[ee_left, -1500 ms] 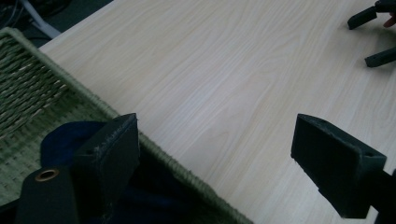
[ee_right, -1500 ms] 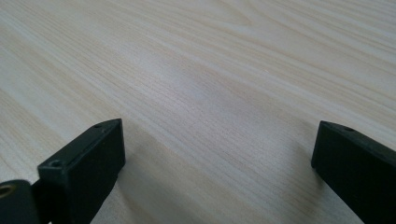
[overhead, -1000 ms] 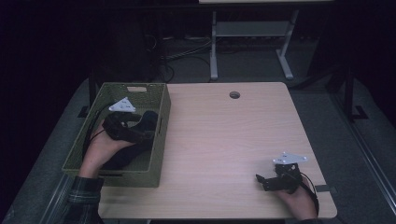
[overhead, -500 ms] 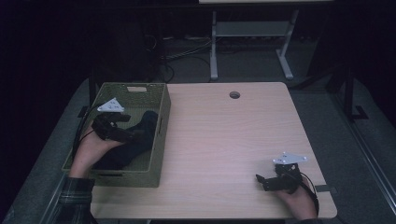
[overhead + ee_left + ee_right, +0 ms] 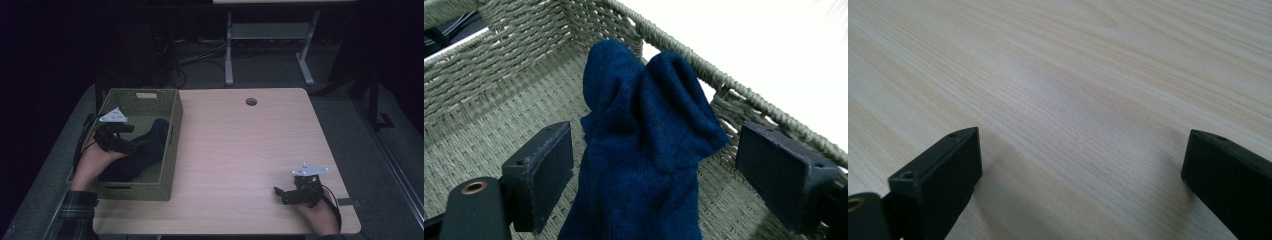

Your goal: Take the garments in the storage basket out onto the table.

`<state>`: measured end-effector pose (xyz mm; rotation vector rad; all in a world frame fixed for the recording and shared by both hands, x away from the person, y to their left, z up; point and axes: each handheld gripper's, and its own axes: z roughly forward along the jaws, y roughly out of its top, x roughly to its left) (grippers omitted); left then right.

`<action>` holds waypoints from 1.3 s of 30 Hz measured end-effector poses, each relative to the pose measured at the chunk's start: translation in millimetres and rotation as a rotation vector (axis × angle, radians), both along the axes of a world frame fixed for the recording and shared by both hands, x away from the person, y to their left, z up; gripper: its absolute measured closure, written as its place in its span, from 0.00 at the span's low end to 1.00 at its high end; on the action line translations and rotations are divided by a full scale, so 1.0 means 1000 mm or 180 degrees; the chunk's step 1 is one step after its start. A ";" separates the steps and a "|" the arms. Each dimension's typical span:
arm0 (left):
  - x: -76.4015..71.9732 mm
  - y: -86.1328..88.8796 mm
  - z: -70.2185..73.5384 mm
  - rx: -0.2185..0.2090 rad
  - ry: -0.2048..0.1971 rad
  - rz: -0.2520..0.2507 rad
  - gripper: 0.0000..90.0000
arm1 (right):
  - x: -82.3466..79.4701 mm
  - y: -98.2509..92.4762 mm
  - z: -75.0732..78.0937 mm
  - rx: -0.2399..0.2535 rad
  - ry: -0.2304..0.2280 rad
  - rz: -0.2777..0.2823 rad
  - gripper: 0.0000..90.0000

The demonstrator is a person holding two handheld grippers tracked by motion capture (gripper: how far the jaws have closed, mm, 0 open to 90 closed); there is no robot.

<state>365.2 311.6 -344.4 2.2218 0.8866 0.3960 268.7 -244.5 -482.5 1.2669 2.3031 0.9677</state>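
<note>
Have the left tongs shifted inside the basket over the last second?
Yes. The left tongs have pulled back toward the basket's outer left wall and the person, away from its table-side wall; their jaws stand open around the dark blue sock.

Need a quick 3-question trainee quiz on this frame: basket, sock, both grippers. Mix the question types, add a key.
1. True or false: the left gripper is shut on the dark blue sock.
2. Where does the sock lie? A) on the bare tabletop B) inside the woven green basket C) on the floor
3. Fill in: the right gripper sits with jaws apart over the bare wooden ____.

Key:
1. False. Its jaws stand open on either side of the sock.
2. B
3. table
</note>
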 end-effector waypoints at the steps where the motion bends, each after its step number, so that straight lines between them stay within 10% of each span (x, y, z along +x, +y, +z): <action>1: 0.001 0.000 -0.001 0.0011 0.0012 -0.0001 0.17 | 0.000 0.000 0.000 0.0000 0.0000 0.0000 0.03; 39: 0.009 -0.001 -0.052 0.0342 0.0417 0.0032 0.22 | 0.000 0.000 0.000 -0.0004 -0.0002 -0.0003 0.03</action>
